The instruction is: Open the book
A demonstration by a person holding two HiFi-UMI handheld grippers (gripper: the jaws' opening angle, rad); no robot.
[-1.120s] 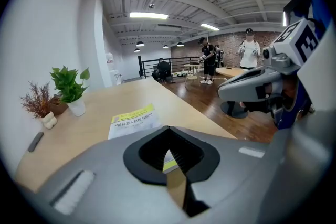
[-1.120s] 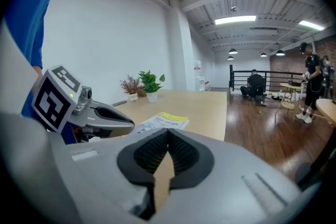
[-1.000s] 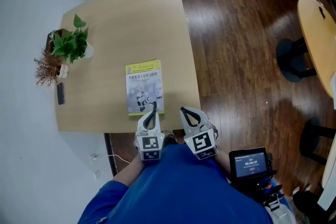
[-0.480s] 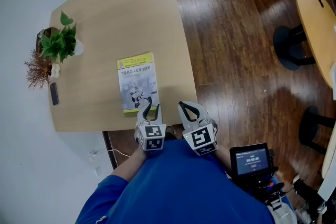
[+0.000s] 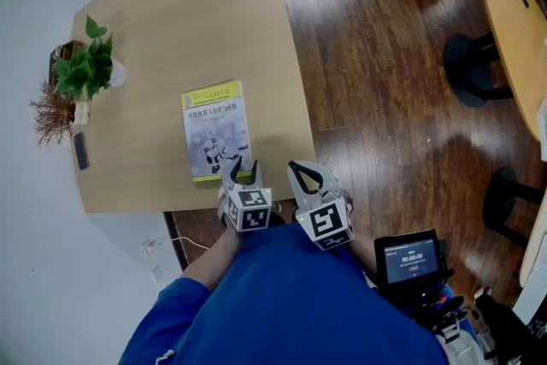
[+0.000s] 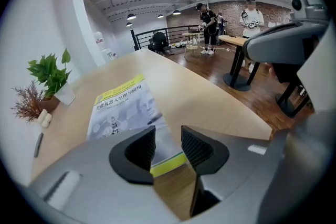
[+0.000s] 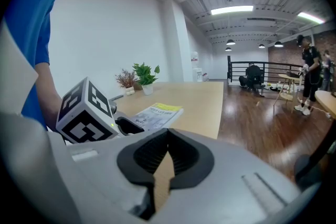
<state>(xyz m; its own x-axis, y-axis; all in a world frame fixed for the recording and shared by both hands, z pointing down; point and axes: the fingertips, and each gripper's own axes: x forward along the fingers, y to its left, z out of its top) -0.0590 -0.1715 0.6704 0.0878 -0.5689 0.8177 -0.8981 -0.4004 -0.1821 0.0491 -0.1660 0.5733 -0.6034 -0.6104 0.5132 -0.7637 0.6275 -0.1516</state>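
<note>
the book [image 5: 216,131] lay lengthwise just ahead of the left gripper [image 5: 243,172], the nearer one, whose empty jaws had just been opening.

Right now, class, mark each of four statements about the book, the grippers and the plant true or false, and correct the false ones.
1. The book lies closed on the table. True.
2. The left gripper has its fingers pressed together. False: they stand apart, having just been opening; the book's near edge shows in the gap, not pinched.
3. The right gripper has its fingers shut on nothing. True.
4. The plant stands on the book. False: it stands apart from it, at the table's edge by the wall.
</note>
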